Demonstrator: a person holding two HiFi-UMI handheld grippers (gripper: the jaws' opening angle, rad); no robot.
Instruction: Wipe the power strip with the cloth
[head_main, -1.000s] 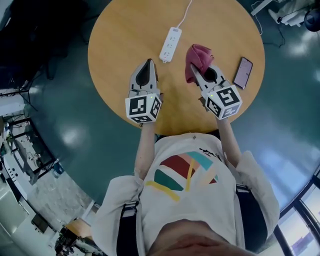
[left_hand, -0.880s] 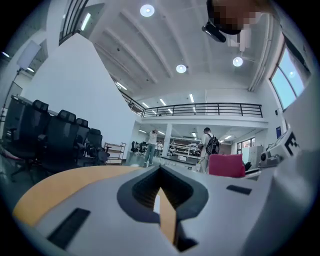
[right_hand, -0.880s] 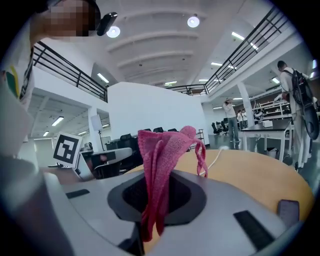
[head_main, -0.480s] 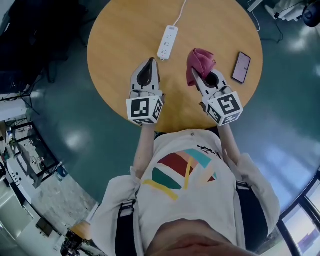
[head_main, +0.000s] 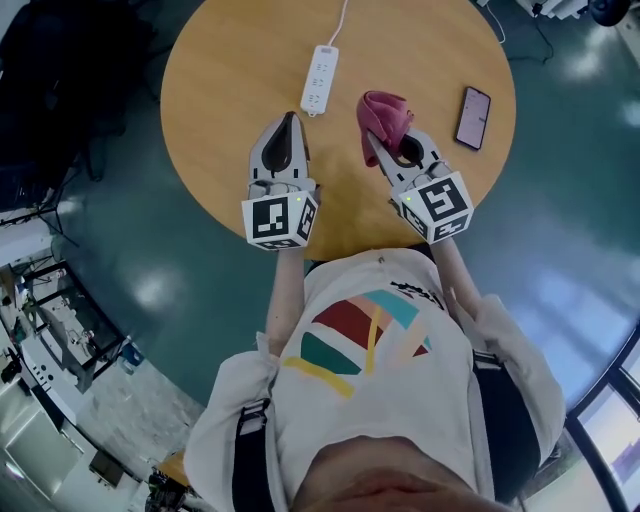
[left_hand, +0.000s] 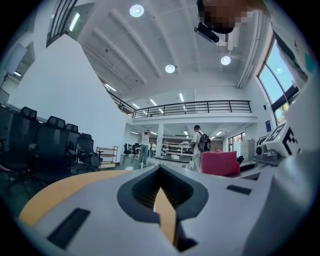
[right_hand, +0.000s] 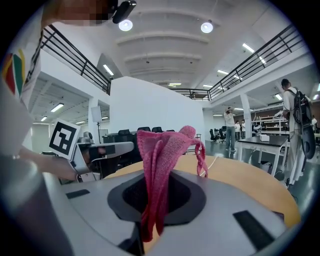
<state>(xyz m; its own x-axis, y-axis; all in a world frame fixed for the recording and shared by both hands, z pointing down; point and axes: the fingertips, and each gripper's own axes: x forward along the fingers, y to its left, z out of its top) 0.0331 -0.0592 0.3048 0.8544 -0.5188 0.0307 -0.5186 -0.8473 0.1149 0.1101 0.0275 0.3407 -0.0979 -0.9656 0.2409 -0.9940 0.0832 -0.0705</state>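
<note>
A white power strip (head_main: 319, 80) with its cord lies on the round wooden table (head_main: 220, 80), toward the far side. My right gripper (head_main: 372, 140) is shut on a pink cloth (head_main: 383, 118), which stands bunched out of its jaws to the right of the strip; in the right gripper view the cloth (right_hand: 161, 165) rises from between the jaws. My left gripper (head_main: 289, 120) is shut with nothing in it, held above the table just short of the strip's near end. In the left gripper view the jaws meet and the cloth (left_hand: 219, 163) shows at the right.
A phone (head_main: 472, 103) lies on the table to the right of the cloth. The table's near edge (head_main: 330, 250) is just in front of the person's body. Office chairs (left_hand: 45, 150) and people standing at benches (left_hand: 200, 145) are far off in the room.
Both grippers have shifted slightly up and left in the head view, the right one carrying the cloth. The power strip and phone lie as before.
</note>
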